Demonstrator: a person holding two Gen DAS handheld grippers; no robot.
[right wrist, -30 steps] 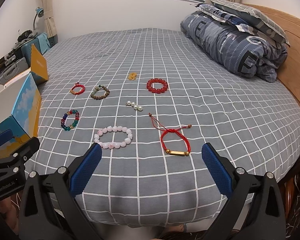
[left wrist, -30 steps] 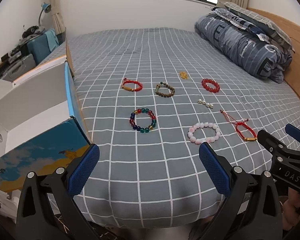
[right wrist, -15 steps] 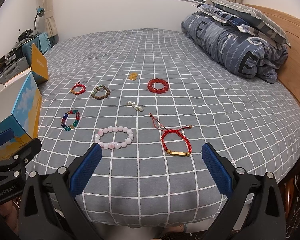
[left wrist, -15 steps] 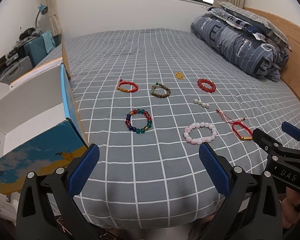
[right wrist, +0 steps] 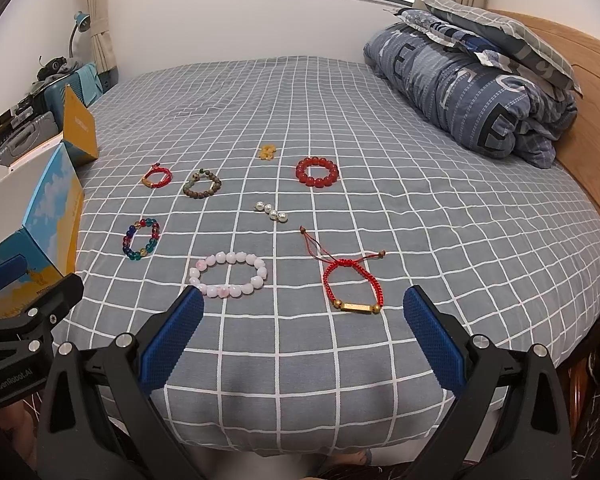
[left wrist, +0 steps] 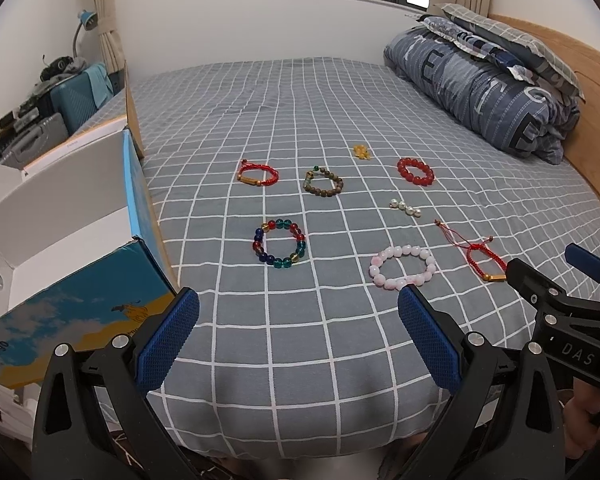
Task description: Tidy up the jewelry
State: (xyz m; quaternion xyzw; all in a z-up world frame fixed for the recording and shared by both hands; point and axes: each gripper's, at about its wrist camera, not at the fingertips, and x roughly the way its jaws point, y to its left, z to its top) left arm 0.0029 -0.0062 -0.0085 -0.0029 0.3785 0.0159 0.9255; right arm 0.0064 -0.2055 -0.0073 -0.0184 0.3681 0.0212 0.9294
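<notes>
On the grey checked bed (right wrist: pixel 420 240) lay the pink bead bracelet (right wrist: pixel 228 276), a red cord bracelet (right wrist: pixel 352 288) with a gold bar, and 4 pearls (right wrist: pixel 271 212). Left gripper (left wrist: pixel 298 340) and right gripper (right wrist: pixel 304 340) hovered empty, blue-padded fingers apart.

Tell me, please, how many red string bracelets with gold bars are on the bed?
2: one red string bracelet near the front edge, right of the pink bead bracelet; another far left, nearest the box.

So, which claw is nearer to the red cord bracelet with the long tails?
Right. The right claw sits just short of the cord bracelet, which lies ahead between its fingers. The left claw is farther off, to the bracelet's left.
</notes>
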